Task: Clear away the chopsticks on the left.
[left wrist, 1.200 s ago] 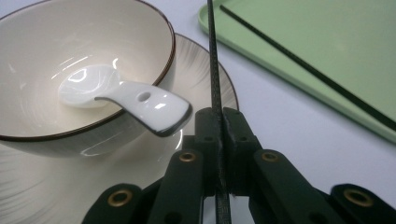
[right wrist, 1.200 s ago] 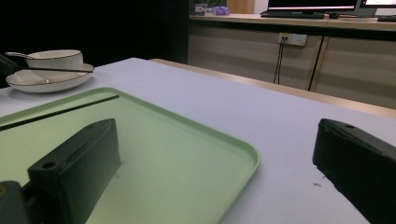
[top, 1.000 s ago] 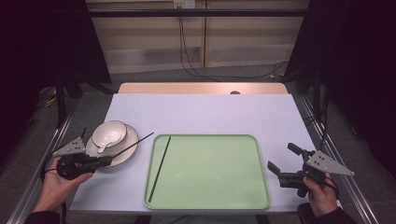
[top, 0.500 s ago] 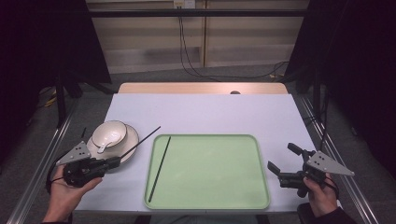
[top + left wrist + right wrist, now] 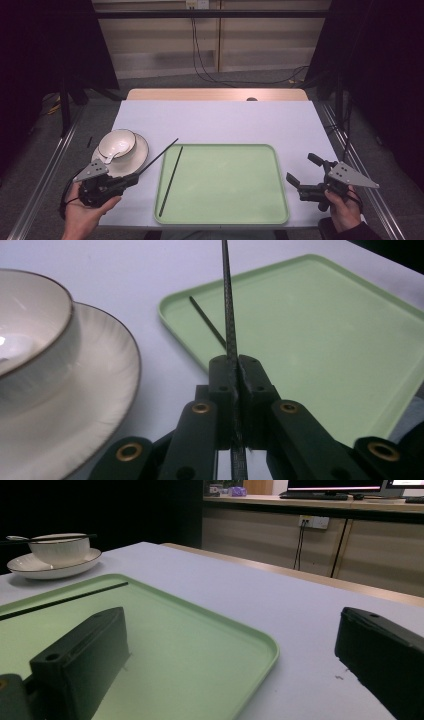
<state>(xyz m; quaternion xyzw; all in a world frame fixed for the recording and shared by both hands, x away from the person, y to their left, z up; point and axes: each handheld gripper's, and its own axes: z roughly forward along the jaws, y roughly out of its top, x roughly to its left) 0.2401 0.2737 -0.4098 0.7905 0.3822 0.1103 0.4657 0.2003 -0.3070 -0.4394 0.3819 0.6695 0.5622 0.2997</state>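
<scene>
We see a thin black chopstick [image 5: 157,159] clamped between the jaws of the left tool [image 5: 131,180], low in the left part of the high view; the stick slants up and to the right from the jaws, and its far tip ends just above the upper left corner of the green tray [image 5: 280,200]. In the left gripper view the same chopstick [image 5: 229,310] runs straight up the middle of the frame from the two black jaws, which press on it from both sides. A second chopstick [image 5: 171,181] lies flat inside the tray along its left edge, slanting from the lower left toward the top; in the left gripper view it shows as a short dark line [image 5: 206,326] just inside the tray's near rim. Left of the tray, near the held stick, a white bowl [image 5: 116,144] with a spoon [image 5: 111,155] in it stands on a white plate [image 5: 137,155]. All of this rests on the pale counter [image 5: 225,120]. At the lower right of the high view, the right tool [image 5: 300,172] sits just off the tray's right edge in the person's hand [image 5: 344,212], jaws spread wide with nothing between them; its own view shows the two jaws far apart over the tray's corner.
</scene>
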